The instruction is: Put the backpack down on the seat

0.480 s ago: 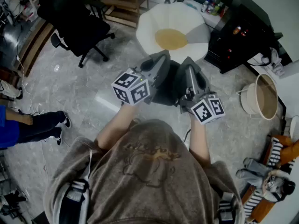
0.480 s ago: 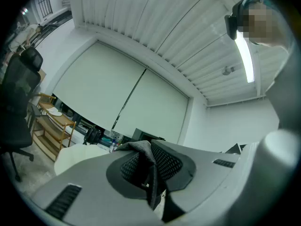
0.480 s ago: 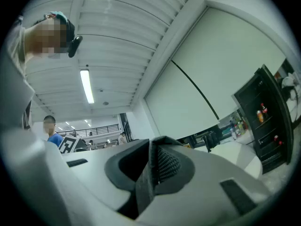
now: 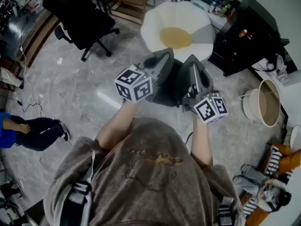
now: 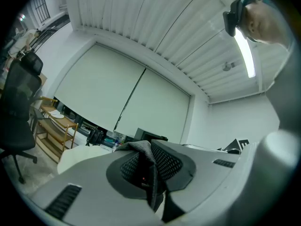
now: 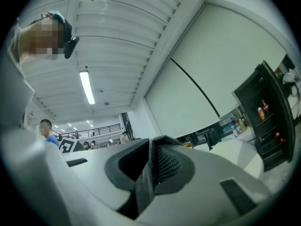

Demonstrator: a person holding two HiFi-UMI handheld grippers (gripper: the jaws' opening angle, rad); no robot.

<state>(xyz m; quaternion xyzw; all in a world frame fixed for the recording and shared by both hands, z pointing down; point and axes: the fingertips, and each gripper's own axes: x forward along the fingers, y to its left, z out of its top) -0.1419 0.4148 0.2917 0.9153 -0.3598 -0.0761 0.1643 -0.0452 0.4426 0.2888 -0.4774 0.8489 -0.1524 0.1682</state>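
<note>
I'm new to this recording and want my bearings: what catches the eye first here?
The two grippers at the head view's middle: the left gripper and right gripper are each shut on a strap of the dark backpack held between them. Just beyond stands the white seat with a yellow centre, a black office chair to its left and a black cabinet to its right.

A black office chair point(image 4: 77, 15) stands at eleven o'clock, a wooden shelf point(image 4: 131, 11) at twelve, a black cabinet point(image 4: 247, 36) at two, a round basket point(image 4: 264, 102) at three, and a bystander's leg point(image 4: 35, 131) at nine.
</note>
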